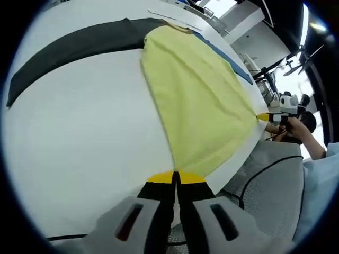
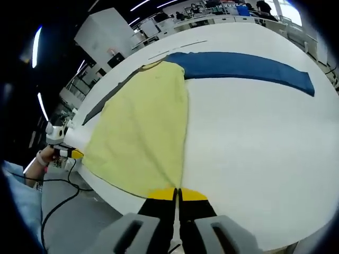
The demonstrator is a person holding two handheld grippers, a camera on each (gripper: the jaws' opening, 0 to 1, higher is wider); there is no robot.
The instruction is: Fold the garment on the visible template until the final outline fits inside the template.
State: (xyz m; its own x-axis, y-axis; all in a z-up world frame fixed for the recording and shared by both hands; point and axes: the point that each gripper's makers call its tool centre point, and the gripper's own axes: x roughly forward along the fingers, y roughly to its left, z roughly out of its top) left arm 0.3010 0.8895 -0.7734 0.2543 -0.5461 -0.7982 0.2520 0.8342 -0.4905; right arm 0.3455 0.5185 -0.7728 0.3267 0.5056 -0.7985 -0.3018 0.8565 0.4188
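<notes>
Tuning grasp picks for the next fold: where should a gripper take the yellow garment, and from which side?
Take the yellow garment at its two hem corners, coming in from the table edge nearest the person. The hem lies flat along that edge with its corners exposed; the left gripper and right gripper each sit shut at a corner.

We are in a lab or workshop hall: beyond the white desk [image 2: 254, 132], ahead of the right gripper, stand rows of benches [image 2: 206, 16] under strip lights [image 2: 140, 5], and cables [image 2: 58, 203] trail over the grey floor [image 1: 275, 185].
</notes>
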